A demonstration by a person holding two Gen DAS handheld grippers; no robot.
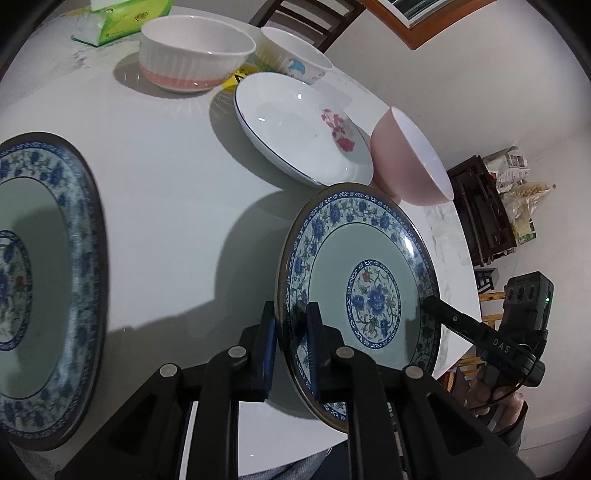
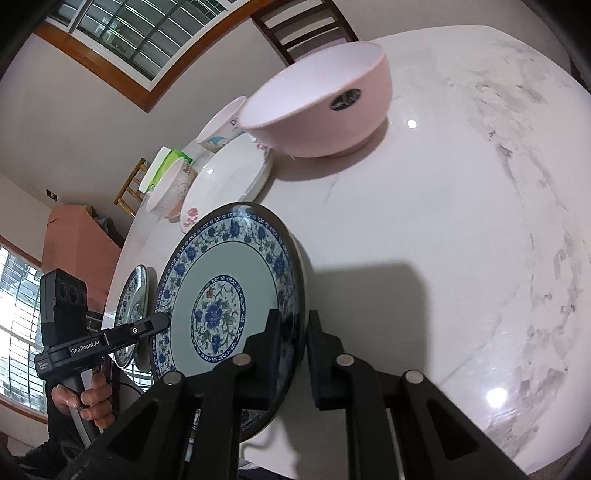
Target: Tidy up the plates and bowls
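Note:
A blue floral plate (image 1: 369, 266) hangs tilted between both grippers, slightly above the white table (image 1: 166, 184). My left gripper (image 1: 291, 308) is shut on its left rim. The right gripper (image 1: 430, 303) bites the opposite rim. In the right wrist view my right gripper (image 2: 294, 315) clamps the same plate (image 2: 229, 273), with the left gripper (image 2: 164, 319) on its far rim. A second blue floral plate (image 1: 48, 288) lies flat at the left, also visible as the plate (image 2: 133, 314) behind the held one.
Farther back stand a white plate with red flowers (image 1: 299, 125), a pink bowl (image 1: 410, 158), a ribbed white bowl with a pink band (image 1: 195, 51), a white bowl with a blue print (image 1: 295, 55) and a green tissue pack (image 1: 122, 18). A chair (image 2: 303, 22) stands behind the table.

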